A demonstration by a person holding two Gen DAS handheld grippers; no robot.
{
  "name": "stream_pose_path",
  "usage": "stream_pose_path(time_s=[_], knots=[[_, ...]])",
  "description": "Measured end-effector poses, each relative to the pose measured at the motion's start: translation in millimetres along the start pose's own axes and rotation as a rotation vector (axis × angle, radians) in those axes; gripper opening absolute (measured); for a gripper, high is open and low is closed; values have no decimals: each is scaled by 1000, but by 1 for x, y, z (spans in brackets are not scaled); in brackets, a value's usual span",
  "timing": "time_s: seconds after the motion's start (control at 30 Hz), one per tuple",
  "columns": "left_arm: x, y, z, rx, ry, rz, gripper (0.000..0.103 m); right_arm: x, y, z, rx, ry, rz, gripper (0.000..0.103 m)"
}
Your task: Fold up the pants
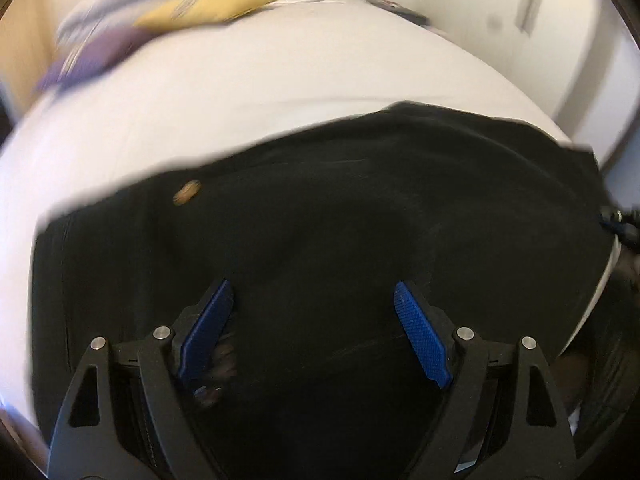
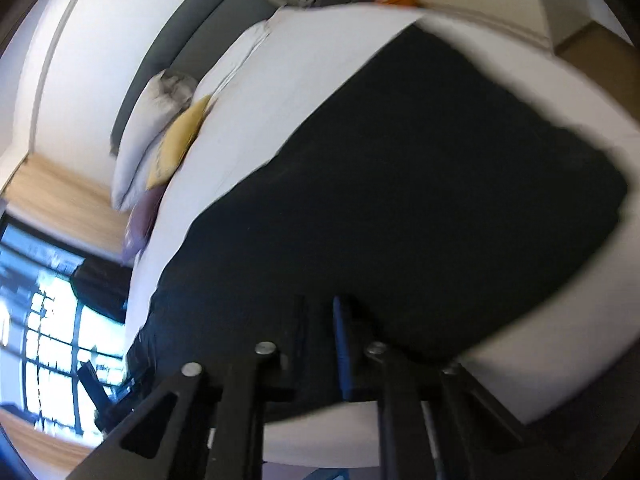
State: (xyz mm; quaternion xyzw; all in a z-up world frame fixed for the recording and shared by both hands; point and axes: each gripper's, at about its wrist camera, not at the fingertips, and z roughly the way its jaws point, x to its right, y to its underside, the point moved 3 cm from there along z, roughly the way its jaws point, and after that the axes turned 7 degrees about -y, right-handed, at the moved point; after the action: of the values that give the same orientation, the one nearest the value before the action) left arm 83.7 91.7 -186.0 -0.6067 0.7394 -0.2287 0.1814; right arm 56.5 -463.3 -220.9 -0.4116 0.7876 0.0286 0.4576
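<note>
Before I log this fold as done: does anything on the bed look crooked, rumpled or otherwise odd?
Nothing clearly wrong. The black pants lie fairly flat on the white bed, though their far edge runs uneven. Blur hides finer wrinkles. A small tan mark shows on the fabric; I cannot tell what it is.

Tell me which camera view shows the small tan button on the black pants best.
The left wrist view. There the small tan button sits clearly on the black pants, near their upper left edge on the white bed sheet. The right wrist view shows only blurred black cloth; no button can be made out.

both close above pants (image 1: 320,220) (blurred, seemingly)
</note>
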Motion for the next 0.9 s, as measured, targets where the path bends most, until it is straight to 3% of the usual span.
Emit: stream_pose_path(time_s=[0.07,0.13,0.2,0.27,0.4,0.5,0.6,0.63,0.67,0.73,0.77,0.8,0.9], knots=[[-25,13,-16,10,6,-75,83,14,-10,-23,42,65,8,13],[-31,14,-33,23,-21,-85,83,14,-15,-38,58,116,2,15],[-30,2,-52,83,-6,-94,83,-1,-19,-41,64,107,-34,28],[-18,-23,-59,134,44,-105,83,-33,-20,-27,45,10,-87,38],[24,-78,-30,161,109,-64,83,-120,-6,46,-104,-230,-206,50],[50,-99,16,81,115,-39,83,-161,3,102,-175,-354,-229,50],[51,-90,49,-14,53,-69,83,-182,5,165,-283,-450,-161,56],[46,-80,52,-25,42,-76,83,-183,8,188,-330,-446,-142,56],[41,-77,51,-19,43,-81,83,-178,13,206,-358,-384,-151,56],[31,-69,42,6,22,-83,83,-163,14,221,-371,-320,-163,43],[24,-69,43,5,-27,-78,83,-147,9,218,-354,-343,-128,30],[16,-65,41,6,-54,-78,83,-133,3,211,-331,-348,-97,26],[0,-58,33,22,-20,-134,83,-74,-28,159,-187,-310,2,23]])
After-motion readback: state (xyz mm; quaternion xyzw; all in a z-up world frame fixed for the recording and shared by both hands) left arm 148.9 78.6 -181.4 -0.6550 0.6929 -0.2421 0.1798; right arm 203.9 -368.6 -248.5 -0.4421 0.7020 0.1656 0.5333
